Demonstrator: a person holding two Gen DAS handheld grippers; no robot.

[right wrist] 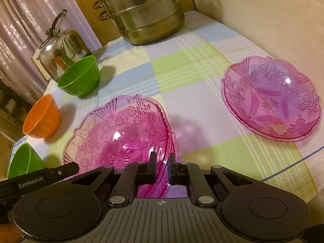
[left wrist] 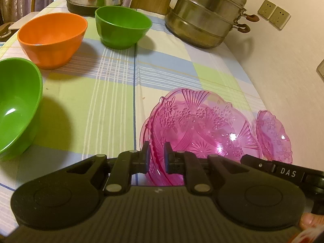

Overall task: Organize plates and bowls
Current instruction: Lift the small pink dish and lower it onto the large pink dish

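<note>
Held plate: I have a pink patterned glass plate [left wrist: 194, 125] tilted over the checked worktop [left wrist: 113, 85]; a second pink rim shows just beneath it, so it seems to sit on another plate of the same kind.
Left hand-held gripper [left wrist: 157, 154]: I see it clenched on the plate's near rim, one pad on either side of the edge.
Right hand-held gripper [right wrist: 163, 166]: clamped on the same plate's rim, at its right-hand edge.
Spare plate: another pink glass plate [right wrist: 271, 99] lies flat on the worktop, well apart, toward the wall.
Bowls: an orange bowl [left wrist: 52, 38] stands between two green ones, the far green bowl [left wrist: 123, 26] and the near green bowl [left wrist: 18, 105], all upright and left of the plates.
Background: a stacked steel steamer pot [left wrist: 204, 14] stands at the far end; a shiny kettle [right wrist: 60, 50] sits behind the far green bowl.
</note>
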